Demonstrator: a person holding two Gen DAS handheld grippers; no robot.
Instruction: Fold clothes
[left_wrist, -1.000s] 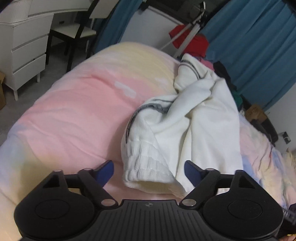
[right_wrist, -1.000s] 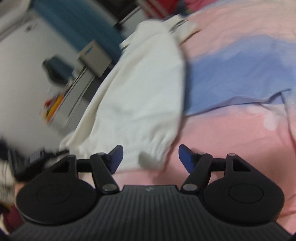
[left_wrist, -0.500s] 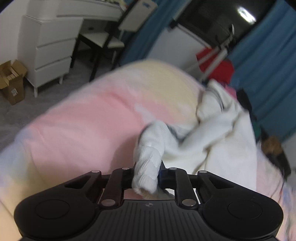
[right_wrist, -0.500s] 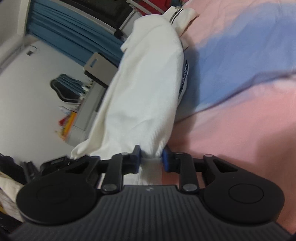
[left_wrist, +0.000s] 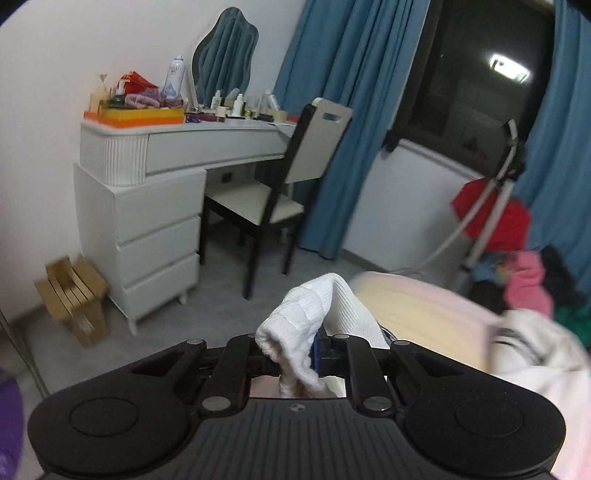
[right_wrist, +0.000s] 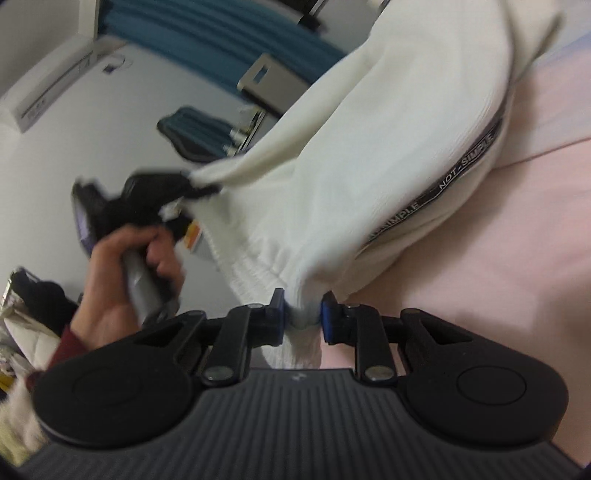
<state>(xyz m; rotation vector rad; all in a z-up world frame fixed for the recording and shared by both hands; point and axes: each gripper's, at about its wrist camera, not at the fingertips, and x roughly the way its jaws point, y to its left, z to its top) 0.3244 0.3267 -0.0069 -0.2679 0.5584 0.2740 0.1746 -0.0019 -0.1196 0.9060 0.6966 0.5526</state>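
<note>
My left claw (left_wrist: 291, 356) and right claw (right_wrist: 303, 319) each clamp a ribbed cuff of the white knit trousers with a black lettered stripe (right_wrist: 388, 147), which run lengthwise away from me, sagging onto the pink bed (right_wrist: 498, 258).

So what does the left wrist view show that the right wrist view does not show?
Only the left wrist view shows the white dresser, the cardboard box and the red clothes on the rack. Only the right wrist view shows the person's left hand and the printed black stripe. Both show the white garment, with jaws shut on a ribbed cuff, the chair and the pink bedcover.
</note>
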